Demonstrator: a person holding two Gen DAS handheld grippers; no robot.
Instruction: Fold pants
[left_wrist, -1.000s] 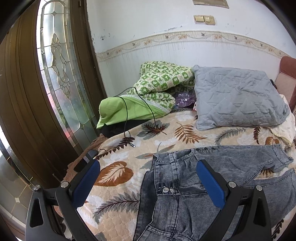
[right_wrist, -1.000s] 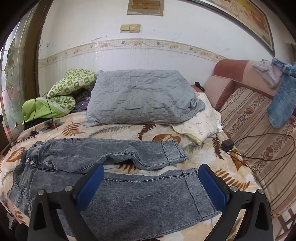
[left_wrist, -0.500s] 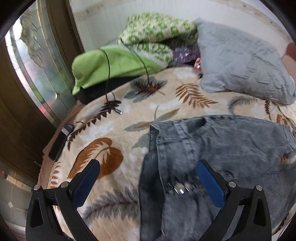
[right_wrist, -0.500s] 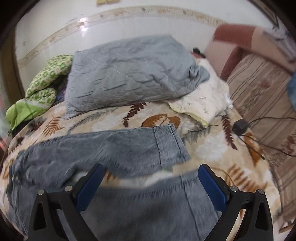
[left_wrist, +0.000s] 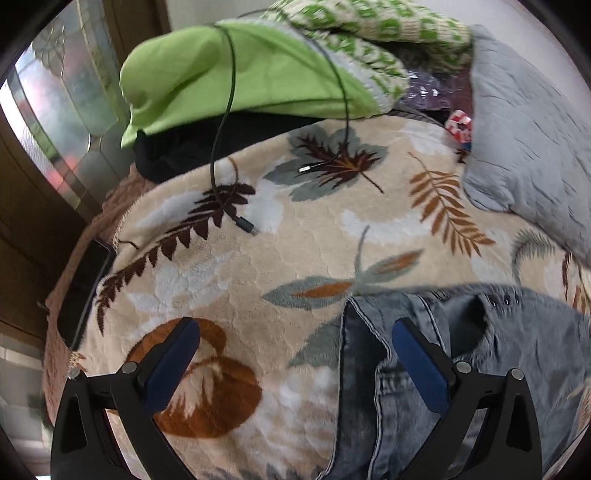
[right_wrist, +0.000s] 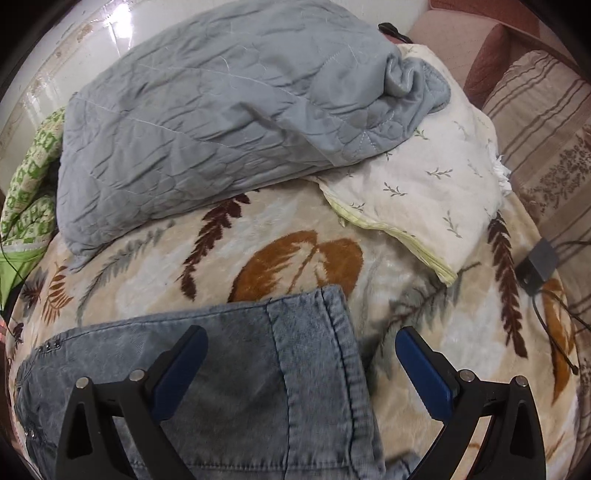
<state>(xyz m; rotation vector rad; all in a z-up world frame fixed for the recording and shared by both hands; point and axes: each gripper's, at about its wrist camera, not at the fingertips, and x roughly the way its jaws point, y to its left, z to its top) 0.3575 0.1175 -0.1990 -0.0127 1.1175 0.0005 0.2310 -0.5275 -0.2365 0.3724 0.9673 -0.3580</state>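
Grey washed-denim pants lie flat on a leaf-patterned blanket. In the left wrist view their waistband end (left_wrist: 461, 354) sits at the lower right, its corner between my fingers. My left gripper (left_wrist: 295, 354) is open and empty, low over that waistband corner. In the right wrist view a pant leg's hem (right_wrist: 306, 354) lies between my fingers. My right gripper (right_wrist: 301, 363) is open and empty, low over the hem's edge.
A grey quilted pillow (right_wrist: 221, 110) and a cream pillow (right_wrist: 424, 192) lie behind the pants. A green blanket (left_wrist: 240, 74) and black cables (left_wrist: 221, 177) lie at the far left. A charger (right_wrist: 537, 262) with its cord lies right. A dark phone (left_wrist: 85, 288) rests at the bed's left edge.
Both grippers have tilted down and moved closer to the pants. The left now hovers over the waistband corner, the right over the leg hem. Both stay open.
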